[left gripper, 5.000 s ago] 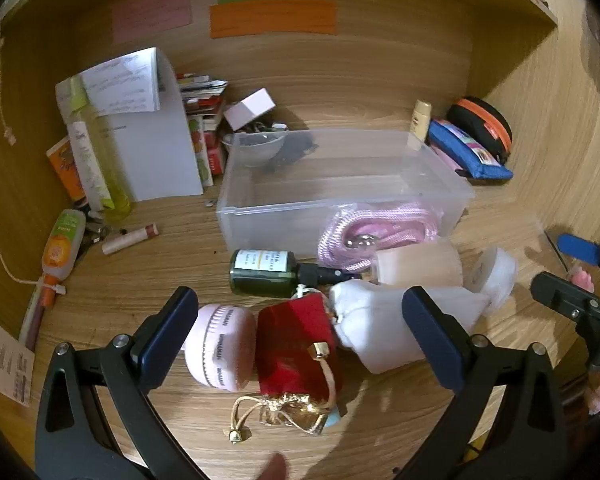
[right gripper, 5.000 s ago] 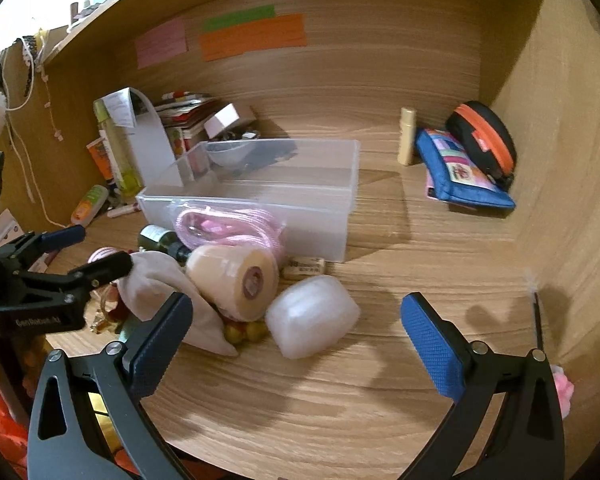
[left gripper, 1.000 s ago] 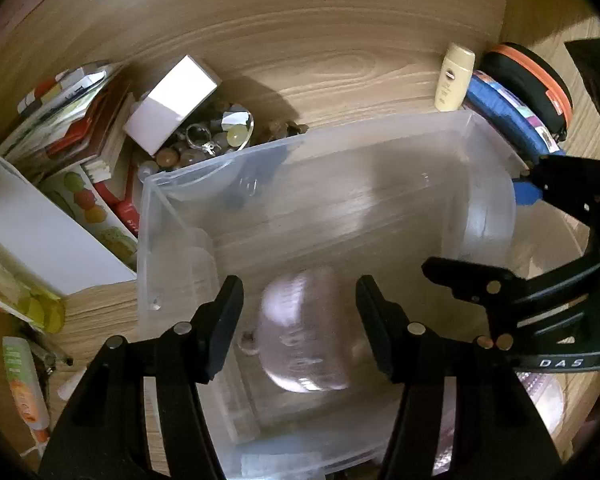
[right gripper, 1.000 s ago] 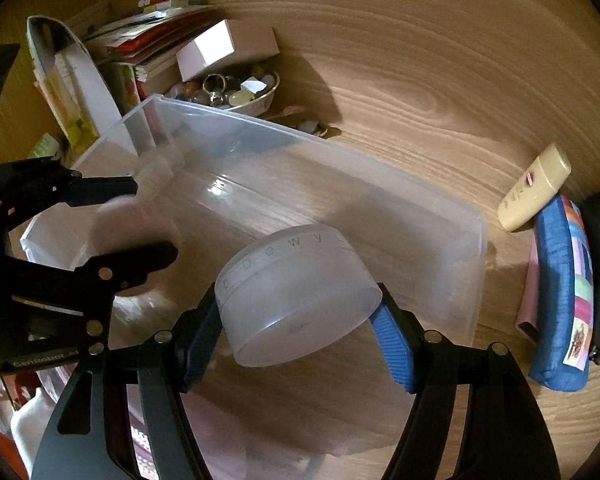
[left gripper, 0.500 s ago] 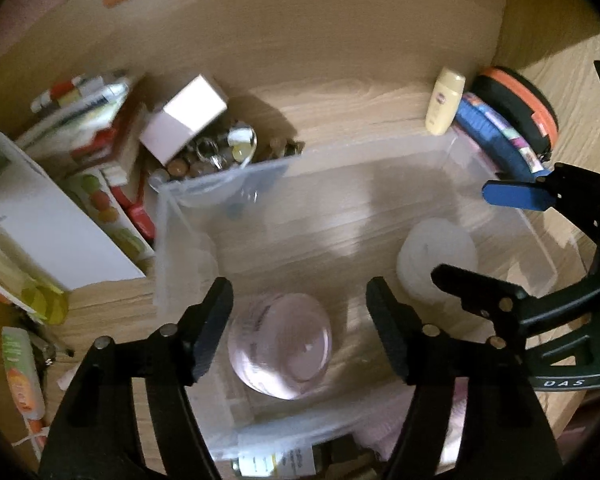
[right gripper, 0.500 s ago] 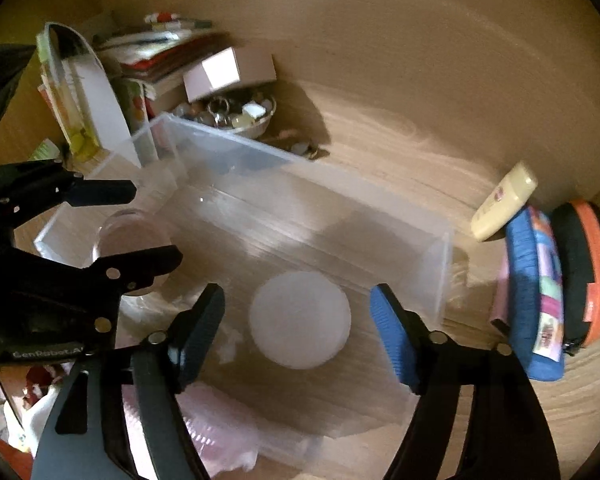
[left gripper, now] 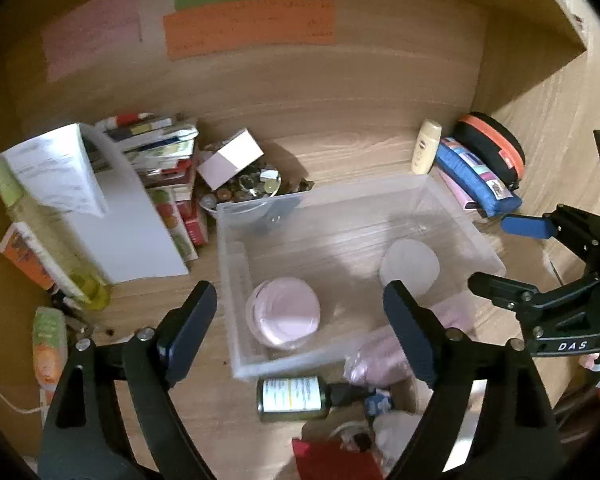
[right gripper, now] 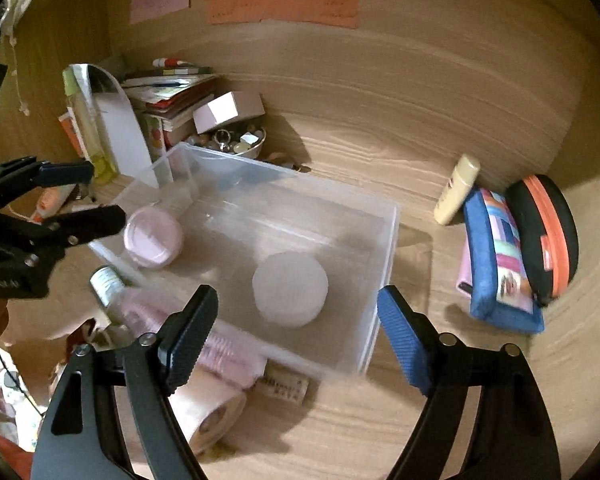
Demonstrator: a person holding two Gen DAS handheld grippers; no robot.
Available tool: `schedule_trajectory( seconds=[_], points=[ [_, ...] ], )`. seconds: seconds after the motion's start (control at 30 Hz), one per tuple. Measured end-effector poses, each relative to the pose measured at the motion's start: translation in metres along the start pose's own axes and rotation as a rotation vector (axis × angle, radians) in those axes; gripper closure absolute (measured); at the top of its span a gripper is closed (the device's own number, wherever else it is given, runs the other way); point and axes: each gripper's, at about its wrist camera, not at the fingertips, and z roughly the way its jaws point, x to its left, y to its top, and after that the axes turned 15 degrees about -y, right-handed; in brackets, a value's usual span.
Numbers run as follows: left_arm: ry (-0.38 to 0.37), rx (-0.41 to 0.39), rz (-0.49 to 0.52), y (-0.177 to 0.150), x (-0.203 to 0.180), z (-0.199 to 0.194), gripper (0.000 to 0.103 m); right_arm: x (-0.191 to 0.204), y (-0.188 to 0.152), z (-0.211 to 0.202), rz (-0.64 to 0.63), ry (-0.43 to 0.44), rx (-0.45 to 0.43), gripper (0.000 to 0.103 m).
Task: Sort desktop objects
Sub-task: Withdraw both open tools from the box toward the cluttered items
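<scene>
Clear bin point(left gripper: 452, 196): sits on the counter point(left gripper: 360, 152), holding two jars apart from each other.
Pink jar point(left gripper: 284, 312): bin's left end.
White jar point(left gripper: 410, 266): bin's right end.
Left tool point(left gripper: 300, 332): spread wide, empty, above the bin.
Right tool point(right gripper: 296, 328): spread wide, empty.
Small bowl point(right gripper: 240, 146): behind the bin, full of trinkets.

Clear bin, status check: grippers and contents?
Left gripper open, right gripper open, both empty. Pink jar and white jar inside clear bin. Green bottle lies outside.
</scene>
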Motion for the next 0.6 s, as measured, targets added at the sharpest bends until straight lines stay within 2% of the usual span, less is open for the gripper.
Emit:
schedule_trajectory(
  seconds=[0.1,0.23,0.6],
  points=[
    [0.007,-0.011,-0.003,-0.01,-0.003,-0.01,0.016,0.002,-0.009,-0.01,0.004,0.002,-0.006,0.023],
    [0.001,-0.012,0.011,-0.028,-0.006,-0.02,0.01,0.004,-0.022,-0.021,0.013,0.014,-0.01,0.023],
    [-0.028,0.033,-0.033,-0.084,-0.011,-0.033,0.009,0.012,-0.061,-0.05,-0.001,0.012,-0.015,0.023]
  ],
)
